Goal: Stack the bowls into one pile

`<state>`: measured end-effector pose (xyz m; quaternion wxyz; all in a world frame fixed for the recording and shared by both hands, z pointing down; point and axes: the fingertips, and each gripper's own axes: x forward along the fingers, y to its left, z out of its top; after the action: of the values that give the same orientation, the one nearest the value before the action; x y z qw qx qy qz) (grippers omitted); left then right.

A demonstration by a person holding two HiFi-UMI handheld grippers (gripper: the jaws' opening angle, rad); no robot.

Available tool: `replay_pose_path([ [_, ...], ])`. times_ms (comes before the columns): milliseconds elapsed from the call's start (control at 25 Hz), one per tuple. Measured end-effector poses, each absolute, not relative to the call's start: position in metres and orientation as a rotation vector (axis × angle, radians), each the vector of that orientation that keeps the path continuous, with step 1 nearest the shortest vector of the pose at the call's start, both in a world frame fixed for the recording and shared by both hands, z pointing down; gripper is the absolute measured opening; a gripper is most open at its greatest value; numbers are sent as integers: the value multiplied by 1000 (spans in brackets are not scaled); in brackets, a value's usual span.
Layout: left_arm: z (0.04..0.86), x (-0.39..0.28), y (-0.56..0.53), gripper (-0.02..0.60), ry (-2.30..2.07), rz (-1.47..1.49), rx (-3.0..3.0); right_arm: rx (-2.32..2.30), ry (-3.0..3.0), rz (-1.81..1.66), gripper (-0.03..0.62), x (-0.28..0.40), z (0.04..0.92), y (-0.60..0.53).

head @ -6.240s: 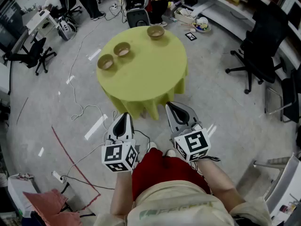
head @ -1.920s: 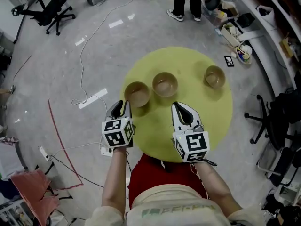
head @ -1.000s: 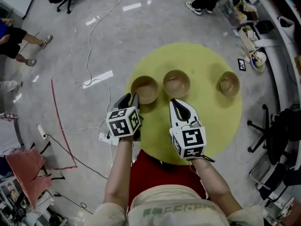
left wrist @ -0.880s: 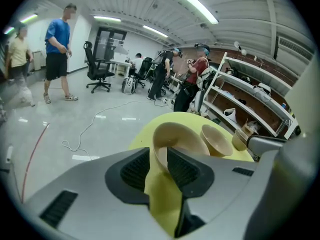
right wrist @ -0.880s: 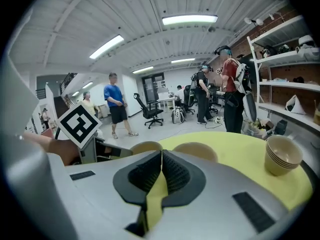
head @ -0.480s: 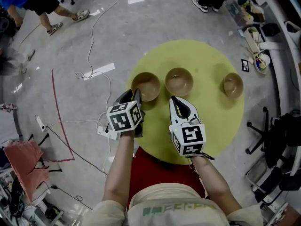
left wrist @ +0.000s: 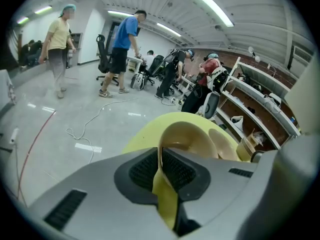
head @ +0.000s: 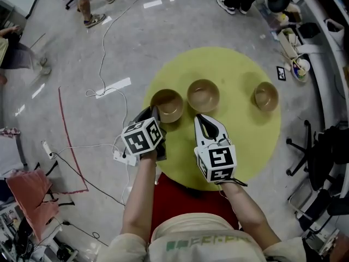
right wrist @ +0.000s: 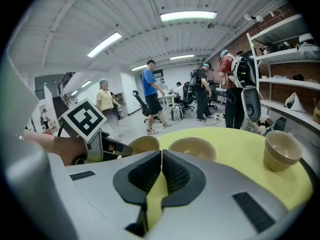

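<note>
Gripping the near rim of a tan round bowl (head: 167, 103) with the left gripper (head: 154, 112), fingers clamped on the thin wall. Shows that wall edge-on between the ribbed black pads in the left gripper view, with the hollow of the bowl opening just beyond the fingertips. Keeps the bowl mouth up at the near left of a round desk draped in a yellow-green cloth (head: 245, 141); cannot tell whether its base touches the cloth or is raised off it.

Hovers just to the right with the right gripper (head: 200, 119), fingers pressed together on nothing, only a sliver of yellow cloth showing below the slit between them. Points toward a second tan round bowl (head: 203, 94), also mouth up, just right of the first and a little farther off, near it but apart. Stops short of that bowl's near rim.

Leaves a short stack of nested tan bowls (head: 266, 95) well apart at the right side of the desk, ridged with several rims in the right gripper view.

Carries a white cube with black square markers (head: 142, 138) behind the left fingers and a like cube (head: 215, 161) behind the right ones, a bare forearm running back from each toward red shorts at the near edge.

Surrounds the desk with a glossy grey floor (head: 109, 15), crossed on the left by a trailing white cable (head: 103, 42) and a thin red line (head: 65, 135). Includes a black office chair (head: 319, 146) on the right, and people standing and walking at the far side of the room.
</note>
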<state>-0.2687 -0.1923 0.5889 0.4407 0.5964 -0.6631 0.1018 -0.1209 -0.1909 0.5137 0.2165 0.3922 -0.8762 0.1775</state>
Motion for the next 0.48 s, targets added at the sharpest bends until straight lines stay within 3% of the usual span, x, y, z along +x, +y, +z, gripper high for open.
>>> replay_pose_path([
  [480, 572, -263, -182, 32, -1621, 262, 1525, 1180, -2401, 502, 37, -105, 504, -179],
])
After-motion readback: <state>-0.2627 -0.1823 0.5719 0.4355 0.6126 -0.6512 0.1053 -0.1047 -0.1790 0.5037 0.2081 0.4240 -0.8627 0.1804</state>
